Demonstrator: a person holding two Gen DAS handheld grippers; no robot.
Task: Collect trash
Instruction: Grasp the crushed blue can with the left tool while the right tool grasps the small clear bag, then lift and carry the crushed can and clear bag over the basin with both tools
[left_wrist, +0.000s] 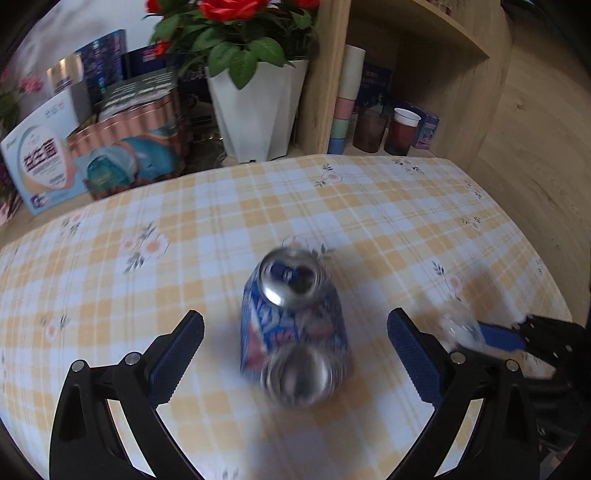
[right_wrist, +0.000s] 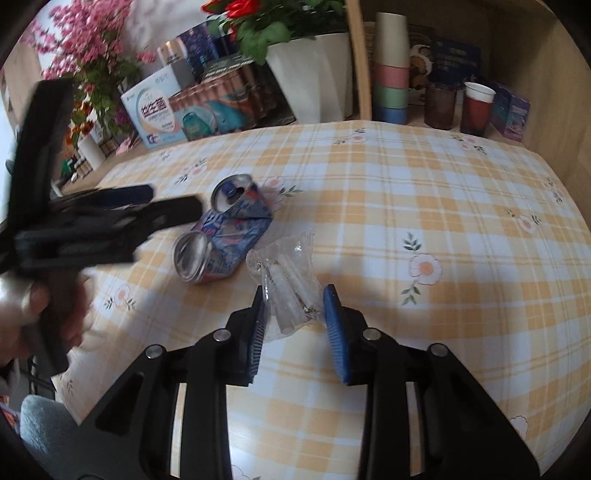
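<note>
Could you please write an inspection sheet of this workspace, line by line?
Surface: table under a yellow checked tablecloth with flower prints.
Job's things: crushed blue soda can lying on its side; crumpled clear plastic wrapper beside it.
Clutter: nothing seen on the cloth apart from these two.
Grippers: left gripper open, fingers either side of the can without touching; right gripper closing around the wrapper, contact unclear.
Cables: nothing seen.
Surroundings: white pot of red roses, boxes, stacked cups on a wooden shelf behind the table.
</note>
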